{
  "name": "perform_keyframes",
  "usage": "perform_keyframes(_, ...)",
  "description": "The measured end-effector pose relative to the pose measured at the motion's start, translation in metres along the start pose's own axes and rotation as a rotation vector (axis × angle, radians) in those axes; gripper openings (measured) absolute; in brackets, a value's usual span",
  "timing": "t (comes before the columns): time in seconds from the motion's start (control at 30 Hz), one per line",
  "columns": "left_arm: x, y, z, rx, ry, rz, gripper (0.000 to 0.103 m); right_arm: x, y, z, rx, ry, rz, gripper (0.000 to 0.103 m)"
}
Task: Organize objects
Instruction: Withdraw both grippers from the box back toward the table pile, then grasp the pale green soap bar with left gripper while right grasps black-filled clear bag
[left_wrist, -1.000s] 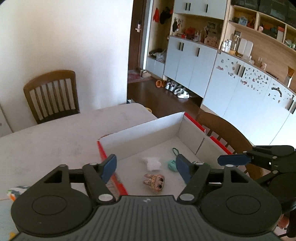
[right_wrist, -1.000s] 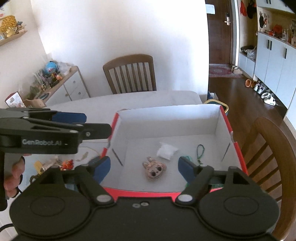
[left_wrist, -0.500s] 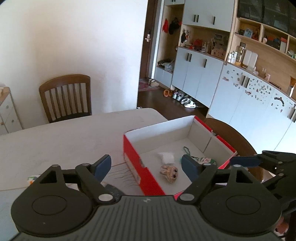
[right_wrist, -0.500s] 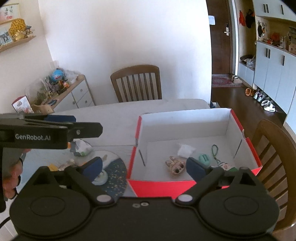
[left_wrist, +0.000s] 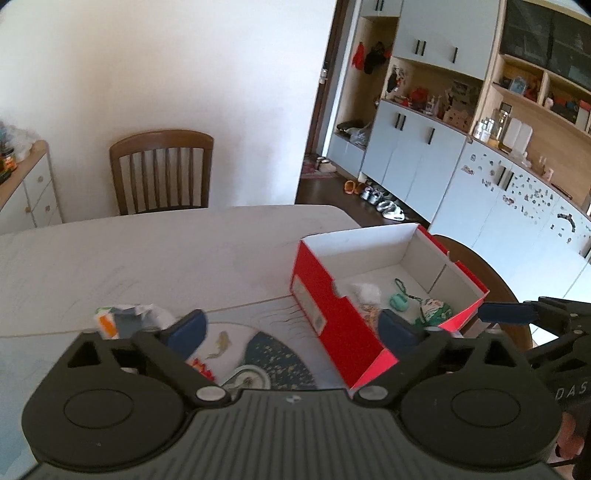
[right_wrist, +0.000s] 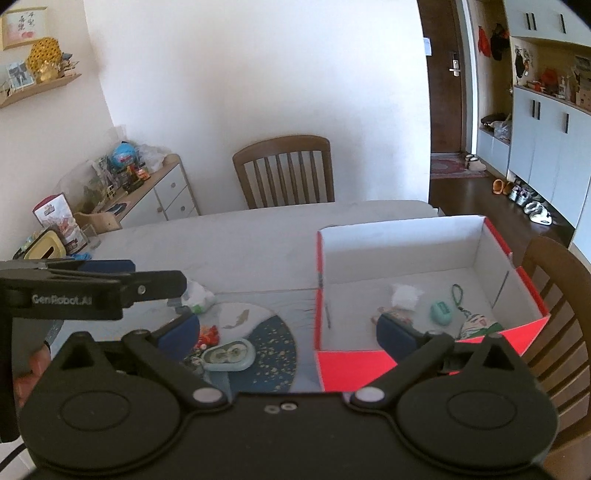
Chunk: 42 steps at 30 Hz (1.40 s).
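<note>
A red shoe box with white inner walls stands on the table's right side. In it lie a white tuft, a teal charm, a green-and-white toy and a doll-face toy, half hidden behind a fingertip. My left gripper hovers over the box's near left corner, jaws opening, with nothing between them. My right gripper hangs before the box's front wall, jaws also opening and empty. Each gripper shows at the edge of the other's view.
Left of the box a blue placemat carries a pale green oval dish and small red toys; a crumpled packet lies beyond. Wooden chairs stand at the far side and right. A cluttered sideboard is far left.
Both grippers drew back and leftward from the box, which has slid right in both views. Their jaws spread wider. A green-and-white toy has appeared in the box.
</note>
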<state>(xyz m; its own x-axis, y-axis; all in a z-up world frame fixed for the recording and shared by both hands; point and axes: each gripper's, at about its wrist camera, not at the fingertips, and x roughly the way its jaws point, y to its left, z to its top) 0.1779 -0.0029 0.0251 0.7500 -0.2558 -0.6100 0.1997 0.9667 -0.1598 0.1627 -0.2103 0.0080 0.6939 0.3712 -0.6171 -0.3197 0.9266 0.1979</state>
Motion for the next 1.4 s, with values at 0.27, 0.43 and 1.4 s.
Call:
perform_keyframes(0.27, -0.015, 0.044, -0.022, -0.034, -0.001, 0.044, 0.103, 0.010, 0.037, -0.007, -0.029, 0.021, 0.016, 0.102)
perform_keyframes(0.43, -0.020, 0.076, -0.039, -0.059, 0.025, 0.085, 0.103, 0.022, 0.056, -0.011, -0.039, 0.043, 0.023, 0.102)
perform_keyframes(1.4, 0.016, 0.176, -0.142, -0.103, 0.213, 0.196, 0.103, 0.137, 0.107, -0.055, -0.060, 0.240, 0.012, 0.101)
